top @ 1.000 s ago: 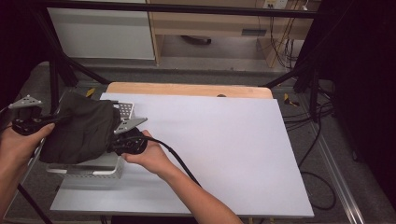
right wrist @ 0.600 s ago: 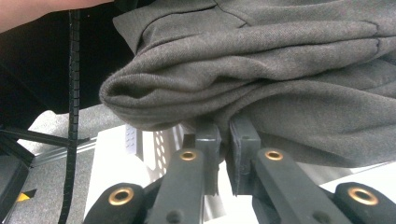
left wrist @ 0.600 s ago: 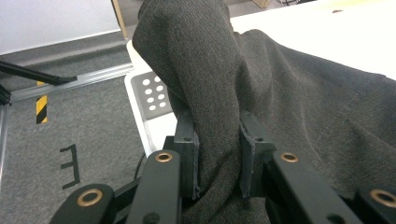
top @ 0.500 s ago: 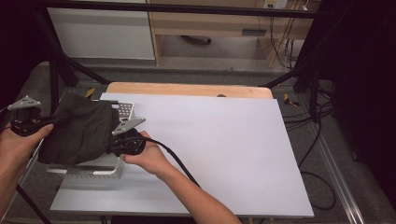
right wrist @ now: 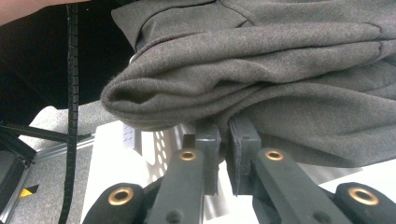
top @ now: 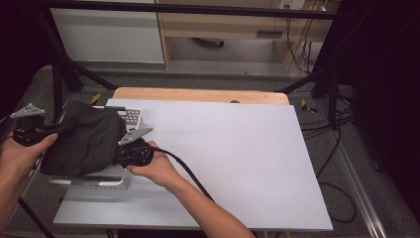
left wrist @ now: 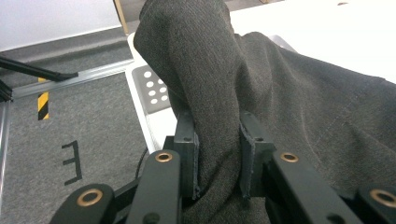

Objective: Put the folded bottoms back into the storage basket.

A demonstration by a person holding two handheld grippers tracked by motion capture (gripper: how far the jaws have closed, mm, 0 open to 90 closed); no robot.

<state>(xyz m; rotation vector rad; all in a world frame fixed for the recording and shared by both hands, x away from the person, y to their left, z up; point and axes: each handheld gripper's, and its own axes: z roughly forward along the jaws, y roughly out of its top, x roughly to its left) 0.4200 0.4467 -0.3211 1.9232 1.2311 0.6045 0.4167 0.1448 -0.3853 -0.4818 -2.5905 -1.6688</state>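
While both grippers grip it, the dark cloth hangs between them over the basket, so the notes run as follows.

Cloth: the dark grey cloth (top: 81,144) is a soft knit garment, bunched and drooping; I judge it light, limp and not fragile, likely to sag and slide rather than keep any shape.
Left gripper: the left gripper (left wrist: 218,154) has its 2 jaws pressed on a thick fold that rises straight up from between them.
Right gripper: the right gripper (right wrist: 224,154) has its jaws nearly closed on a thin edge at the underside of the folds just above them.
Where to hold: a seam or doubled hem looks safest, since 1 thin layer could slip out; the stitched edge above the right gripper suits this.
Basket: a white perforated basket (top: 130,118) sits directly beneath the cloth, below and beyond both grippers.
Table: the white table (top: 237,163) stretches away from the right gripper.
Writing: a dark mark like the letter E (left wrist: 71,163) shows on the grey floor left of the left gripper; no brand or label can be read on the cloth.
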